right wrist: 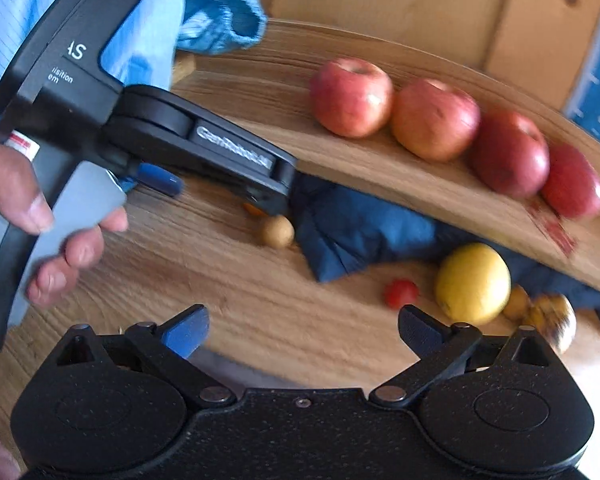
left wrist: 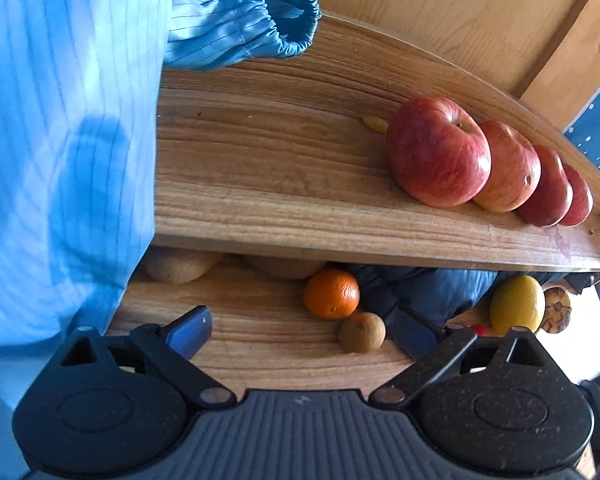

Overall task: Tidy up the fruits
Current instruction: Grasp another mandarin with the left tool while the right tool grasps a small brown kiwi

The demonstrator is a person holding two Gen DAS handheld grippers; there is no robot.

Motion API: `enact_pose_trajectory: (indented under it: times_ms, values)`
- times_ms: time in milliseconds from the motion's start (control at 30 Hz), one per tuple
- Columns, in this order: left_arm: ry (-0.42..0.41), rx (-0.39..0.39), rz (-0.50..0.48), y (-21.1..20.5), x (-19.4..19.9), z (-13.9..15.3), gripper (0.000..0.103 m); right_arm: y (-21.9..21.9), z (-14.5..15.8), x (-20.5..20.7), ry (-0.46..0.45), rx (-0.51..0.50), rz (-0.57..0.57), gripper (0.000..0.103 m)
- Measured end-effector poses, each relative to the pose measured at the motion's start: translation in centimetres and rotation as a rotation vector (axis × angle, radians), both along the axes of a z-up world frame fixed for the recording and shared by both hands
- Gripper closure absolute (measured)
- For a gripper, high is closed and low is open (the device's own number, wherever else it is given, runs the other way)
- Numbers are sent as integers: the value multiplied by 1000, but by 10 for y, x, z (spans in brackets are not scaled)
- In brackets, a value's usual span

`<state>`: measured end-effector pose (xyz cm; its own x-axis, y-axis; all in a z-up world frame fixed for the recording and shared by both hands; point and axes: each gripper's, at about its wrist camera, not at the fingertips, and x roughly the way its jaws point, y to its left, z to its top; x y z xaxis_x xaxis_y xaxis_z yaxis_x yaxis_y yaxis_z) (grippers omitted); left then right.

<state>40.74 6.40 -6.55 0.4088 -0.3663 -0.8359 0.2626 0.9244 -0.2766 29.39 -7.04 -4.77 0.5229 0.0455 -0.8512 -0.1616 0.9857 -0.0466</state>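
A pale wooden wall backs a two-level wooden stand: a curved upper shelf (left wrist: 284,184) and a tabletop (right wrist: 228,280) below it. Four red apples (right wrist: 434,118) sit on the shelf in a touching row whose long axis runs along the shelf's back edge toward the right end; the nearest one, seen from the left wrist, lies tipped with its stem dimple facing up and right. On the tabletop lie an orange (left wrist: 331,294) touching a small brown fruit (left wrist: 361,332), and further right a yellow lemon (right wrist: 473,282) with a small red fruit (right wrist: 400,293) just beside it. A dark blue cloth (right wrist: 352,232) is bunched under the shelf edge. The left hand-held gripper (left wrist: 300,330) is spread wide with nothing between its fingers, hovering near the orange. The right hand-held gripper (right wrist: 302,330) is likewise released and empty. A hand (right wrist: 40,216) in a light blue sleeve (left wrist: 60,160) grips the left handle.
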Motion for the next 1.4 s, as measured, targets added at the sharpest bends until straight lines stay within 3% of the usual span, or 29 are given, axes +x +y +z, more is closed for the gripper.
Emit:
enact_pose_trajectory:
  times_ms: [300, 433, 700, 967, 1400]
  values:
    - [13, -70, -19, 2, -1, -10, 29, 15, -13, 34, 2, -25, 61, 28]
    - [25, -102, -38, 3, 3, -10, 44, 21, -17, 46, 5, -27, 80, 35]
    - [66, -147, -22, 7, 13, -13, 60, 27, -26, 63, 12, -3, 87, 54]
    - [78, -170, -26, 6, 13, -15, 69, 27, -30, 71, 12, 16, 81, 72]
    - [54, -149, -65, -6, -8, -6, 69, 9, -19, 39, 3, 50, 13, 72]
